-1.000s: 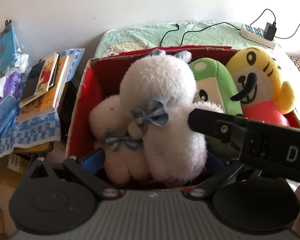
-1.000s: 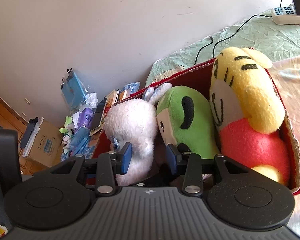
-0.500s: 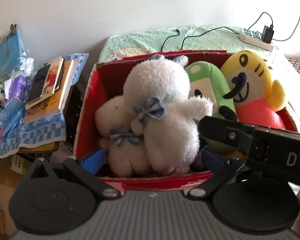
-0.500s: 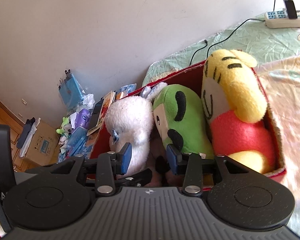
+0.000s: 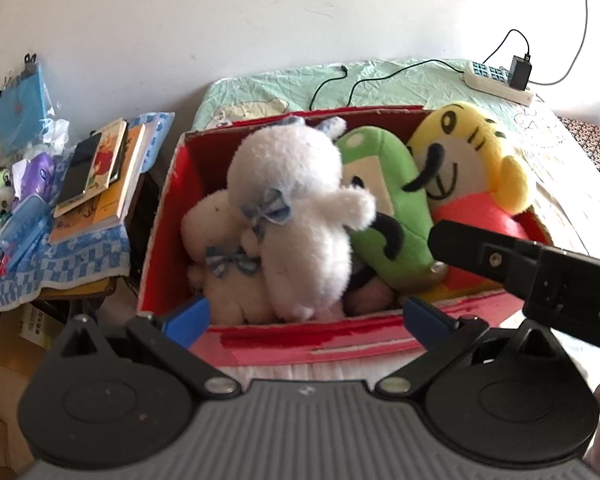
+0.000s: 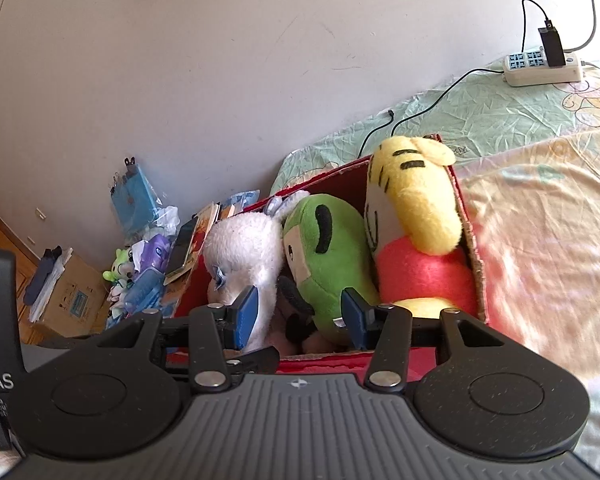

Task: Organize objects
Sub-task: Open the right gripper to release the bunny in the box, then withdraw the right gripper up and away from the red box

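Left hand-held gripper [image 5: 306,316] wide open, empty, level before red box [image 5: 300,344] of plush toys [image 5: 296,216].

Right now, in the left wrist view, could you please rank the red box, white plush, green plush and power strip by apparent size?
1. red box
2. white plush
3. green plush, though partly hidden
4. power strip, which lies farther away, so its true size is unsure
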